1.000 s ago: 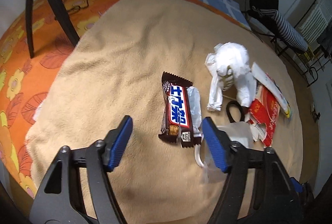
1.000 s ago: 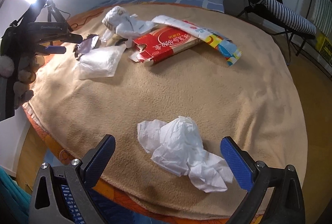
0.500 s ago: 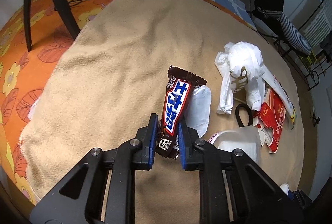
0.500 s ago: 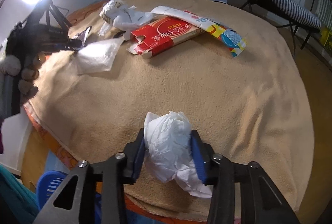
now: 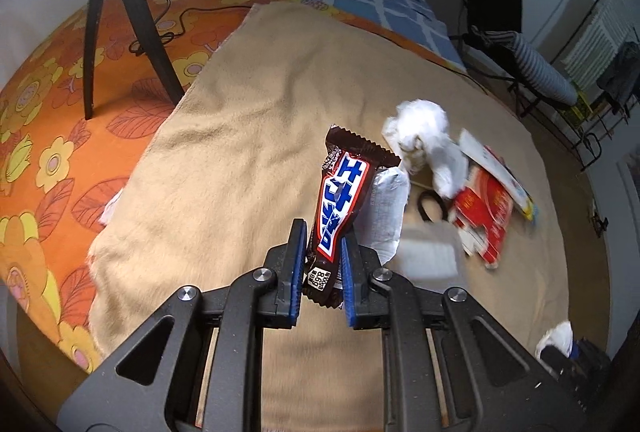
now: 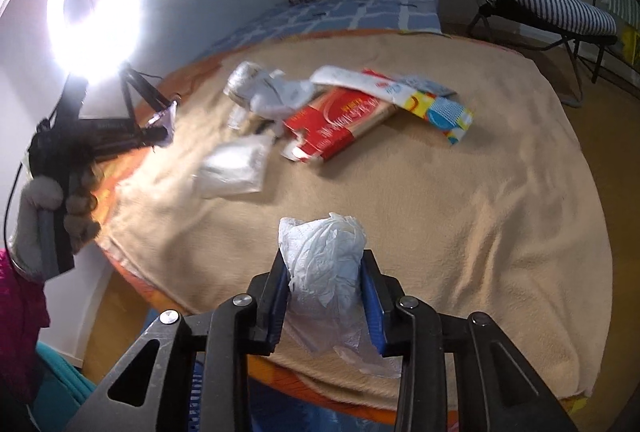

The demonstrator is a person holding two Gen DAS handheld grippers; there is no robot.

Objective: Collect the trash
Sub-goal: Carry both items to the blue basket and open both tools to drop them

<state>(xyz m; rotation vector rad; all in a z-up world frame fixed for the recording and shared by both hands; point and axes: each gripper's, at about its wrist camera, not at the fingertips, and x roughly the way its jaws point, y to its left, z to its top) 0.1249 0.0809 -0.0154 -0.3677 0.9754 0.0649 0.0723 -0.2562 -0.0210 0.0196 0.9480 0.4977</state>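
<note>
- The left gripper (image 5: 322, 264) had its blue fingers (image 5: 297, 264) pinching the lower end of the candy wrapper (image 5: 340, 203), which stood up clear of the tan blanket (image 5: 240, 167) on the bed.
- The right gripper (image 6: 325, 296) was closing its fingers (image 6: 370, 296) on the crumpled tissue (image 6: 324, 260), the wad bulging above and trailing below them.
- To do the step well, I judged each pinch wanted to be kept firm while both pieces were carried off to a bin; the tissue's loose tail looked likely to snag or tear.
- What might be a blue basket (image 6: 196, 404) showed below the bed edge in the right view; I could not tell for sure.
- More trash lay well apart up the blanket: a red carton (image 6: 340, 127), a printed paper sleeve (image 6: 420, 99), a clear plastic bag (image 6: 236, 167) and a white crumpled bag (image 6: 272, 91).
- The tripod (image 5: 120, 31) stood on the orange sheet (image 5: 52, 111) to the left; open blanket lay between the two grippers.
- The near edge of the bed lay just under the right gripper, so room downward seemed free.
</note>
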